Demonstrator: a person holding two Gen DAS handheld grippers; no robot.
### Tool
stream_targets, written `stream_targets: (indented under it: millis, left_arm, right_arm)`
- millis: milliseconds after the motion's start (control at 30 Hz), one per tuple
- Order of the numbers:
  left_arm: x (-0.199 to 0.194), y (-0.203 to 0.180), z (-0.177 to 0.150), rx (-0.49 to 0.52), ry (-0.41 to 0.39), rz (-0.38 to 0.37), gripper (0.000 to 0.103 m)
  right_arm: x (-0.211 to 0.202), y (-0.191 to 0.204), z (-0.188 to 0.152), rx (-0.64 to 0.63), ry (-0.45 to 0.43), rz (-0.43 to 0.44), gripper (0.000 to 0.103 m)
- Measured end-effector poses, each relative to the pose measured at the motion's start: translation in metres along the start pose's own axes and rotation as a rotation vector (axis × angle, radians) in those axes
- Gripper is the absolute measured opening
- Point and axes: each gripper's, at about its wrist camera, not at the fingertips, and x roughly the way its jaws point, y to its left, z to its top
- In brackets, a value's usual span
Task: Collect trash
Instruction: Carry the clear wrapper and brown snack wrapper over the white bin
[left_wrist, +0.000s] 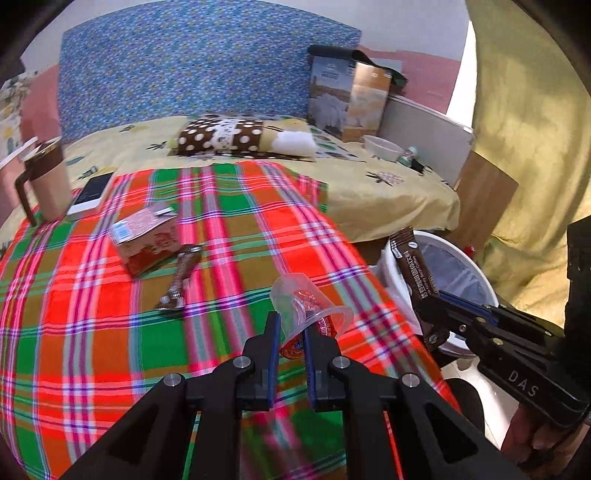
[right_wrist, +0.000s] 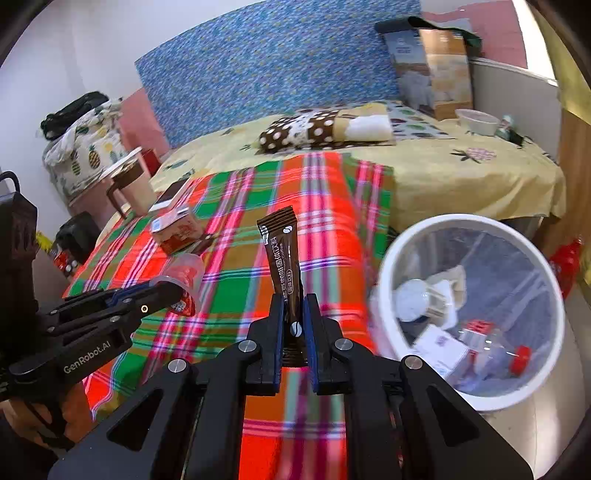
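Left gripper (left_wrist: 290, 332) jaws clamped on clear plastic cup (left_wrist: 308, 308) with red wrapper inside, held above plaid cloth (left_wrist: 110, 332) on the bed. Right gripper (right_wrist: 294, 314) jaws pinching brown coffee sachet (right_wrist: 282, 258) upright, just left of white trash bin (right_wrist: 424, 236). Still on the cloth, far left: red carton (left_wrist: 147, 240), brown wrapper (left_wrist: 181, 277) touching it.

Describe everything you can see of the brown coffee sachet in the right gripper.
The coffee sachet is a long, narrow stick pack of glossy dark brown film with white lettering and a small coffee-bean mark. It stands roughly upright, its crimped top end free, its lower part pinched between the fingers of the shut right gripper. It hangs above the edge of the plaid cloth, beside the white bin, touching nothing else.
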Motion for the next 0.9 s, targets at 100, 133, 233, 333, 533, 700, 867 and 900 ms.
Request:
stream_targets:
  millis: [100, 133, 233, 333, 533, 700, 867, 900]
  left_arm:
    - [0.004, -0.016, 0.003, 0.028, 0.003, -0.022, 0.012]
    - [0.006, -0.019, 0.005, 0.035, 0.004, -0.029, 0.012]
    - [0.011, -0.034, 0.008, 0.061, 0.009, -0.051, 0.012]
    - [0.018, -0.049, 0.011, 0.088, 0.013, -0.073, 0.012]
    - [0.032, -0.076, 0.016, 0.134, 0.027, -0.109, 0.012]
    - [0.042, -0.095, 0.022, 0.163, 0.035, -0.139, 0.012]
    - [0.055, -0.111, 0.024, 0.184, 0.051, -0.167, 0.012]
    - [0.057, -0.113, 0.025, 0.186, 0.054, -0.172, 0.012]
  right_arm:
    - [-0.006, -0.010, -0.001, 0.021, -0.015, -0.025, 0.013]
    - [-0.008, -0.014, -0.001, 0.028, -0.019, -0.034, 0.013]
    - [-0.014, -0.026, -0.002, 0.051, -0.030, -0.058, 0.013]
    - [-0.019, -0.039, -0.005, 0.073, -0.039, -0.079, 0.013]
    - [-0.027, -0.061, -0.008, 0.116, -0.051, -0.123, 0.013]
    - [-0.030, -0.077, -0.011, 0.149, -0.053, -0.154, 0.013]
    - [-0.030, -0.093, -0.014, 0.176, -0.038, -0.180, 0.013]
    - [-0.030, -0.095, -0.014, 0.179, -0.035, -0.184, 0.013]
